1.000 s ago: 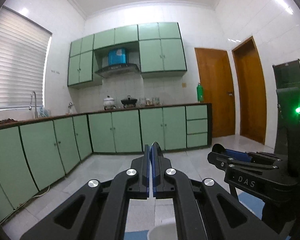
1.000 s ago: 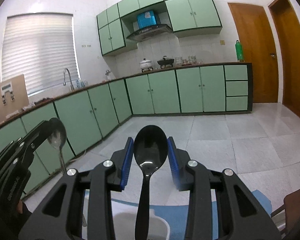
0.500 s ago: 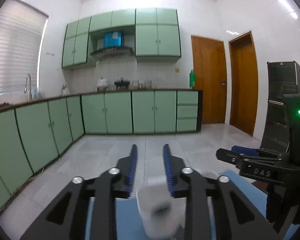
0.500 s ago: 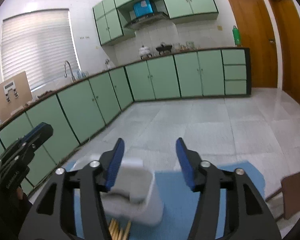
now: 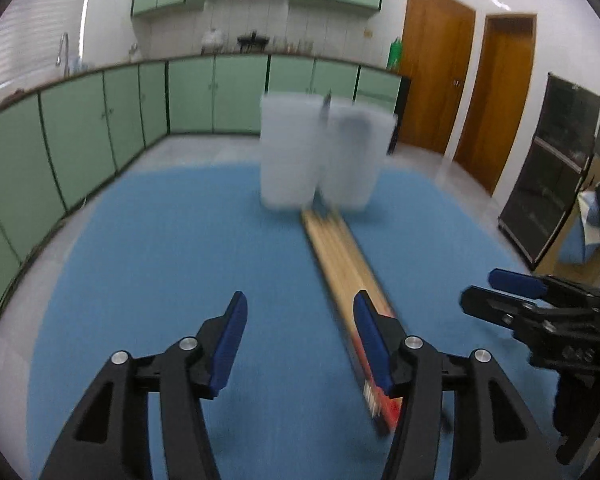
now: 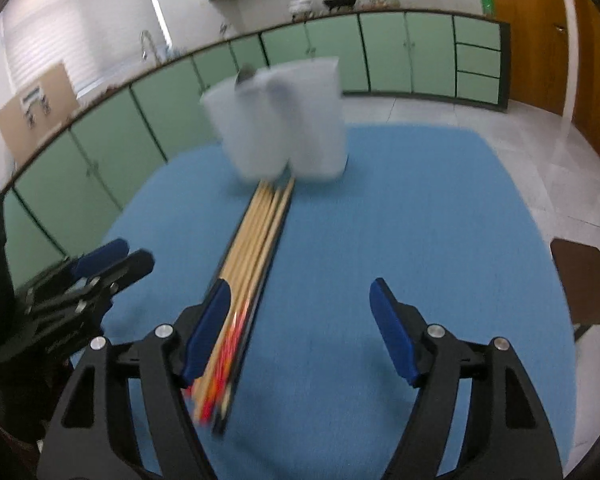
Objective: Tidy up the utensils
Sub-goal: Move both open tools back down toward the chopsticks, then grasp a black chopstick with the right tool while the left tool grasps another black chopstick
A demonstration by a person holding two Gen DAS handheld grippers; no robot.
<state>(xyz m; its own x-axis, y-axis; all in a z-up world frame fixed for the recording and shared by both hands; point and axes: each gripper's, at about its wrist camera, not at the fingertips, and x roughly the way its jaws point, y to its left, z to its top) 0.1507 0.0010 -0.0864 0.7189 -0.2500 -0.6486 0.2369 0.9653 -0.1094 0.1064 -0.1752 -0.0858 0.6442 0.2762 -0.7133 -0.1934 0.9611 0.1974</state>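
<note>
A white two-compartment utensil holder point(image 5: 324, 156) point(image 6: 284, 124) stands on the blue mat point(image 5: 180, 248) point(image 6: 400, 240), blurred, with dark utensil tips showing above its rim. A bundle of wooden chopsticks point(image 5: 344, 264) point(image 6: 256, 240) with red ends lies on the mat in front of it. My left gripper point(image 5: 300, 320) hovers over bare mat left of the chopsticks, jaws opening, nothing between them. My right gripper point(image 6: 300, 312) hangs to the right of the chopsticks, jaws opening and empty; its left finger overlaps the bundle's near end. Each gripper shows at the edge of the other's view.
Green kitchen cabinets point(image 5: 100, 120) run along the far wall and left side. Wooden doors point(image 5: 440, 80) and a dark cabinet point(image 5: 560, 168) stand at the right. A brown stool point(image 6: 584, 280) sits beside the table's right edge.
Both grippers have dropped and tilted down toward the mat. The right one let go of the black spoon and the left one opened from shut. The holder and chopsticks have come into view.
</note>
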